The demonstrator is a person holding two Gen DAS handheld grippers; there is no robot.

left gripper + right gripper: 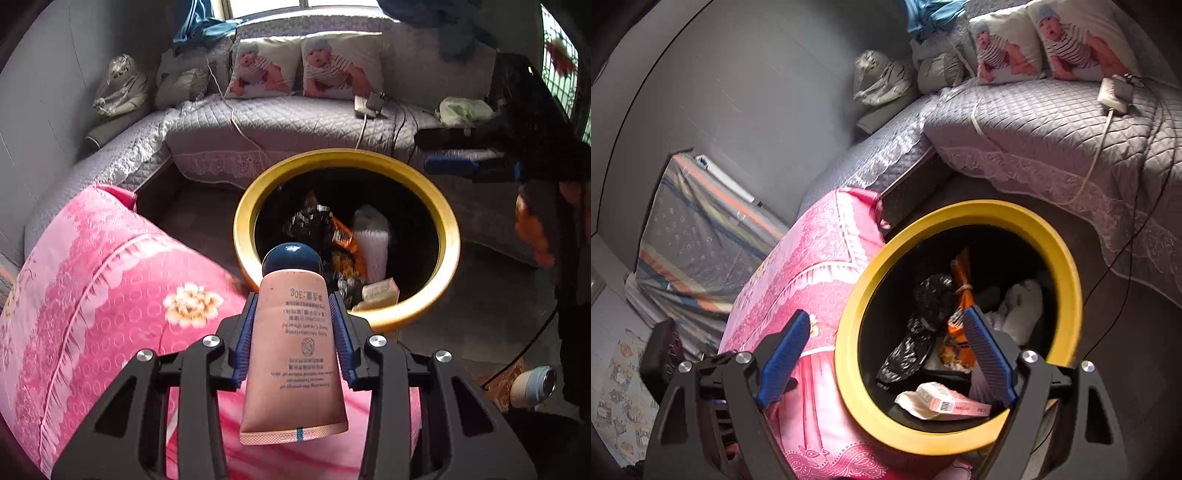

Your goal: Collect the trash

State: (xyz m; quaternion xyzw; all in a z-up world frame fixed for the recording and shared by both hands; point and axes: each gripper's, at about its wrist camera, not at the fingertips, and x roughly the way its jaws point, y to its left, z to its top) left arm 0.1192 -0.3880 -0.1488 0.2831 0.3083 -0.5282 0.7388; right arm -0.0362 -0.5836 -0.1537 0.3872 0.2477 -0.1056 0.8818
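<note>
Two grippers working here, L and R. I'm holding a pink tube (293,343) w/ a dark blue cap (291,258) in my left gripper (293,328); both blue pads are pressing on its sides, cap pointing fwd toward the bin (417,321). Tube is sitting over a pink quilted cover (110,280), just short of the yellow rim, not yet over the opening.

My right gripper (886,354) is standing wide open w/ nothing between the pads, hovering at the bin's near edge; one finger is over the pink cover, the other over the opening.

Bin is already holding trash: black bag (923,328), orange wrapper (964,295), white wad (1019,310), small pink box (945,402).

Doing this step well, imo: I'm thinking carry the tube fwd till the cap and most of the body are past the rim, keep pressing till then, tilt cap-down so it slides in nose first. Letting go early risks it hitting the rim or landing on the cover. Keeping R clear of the drop path helps too.
</note>
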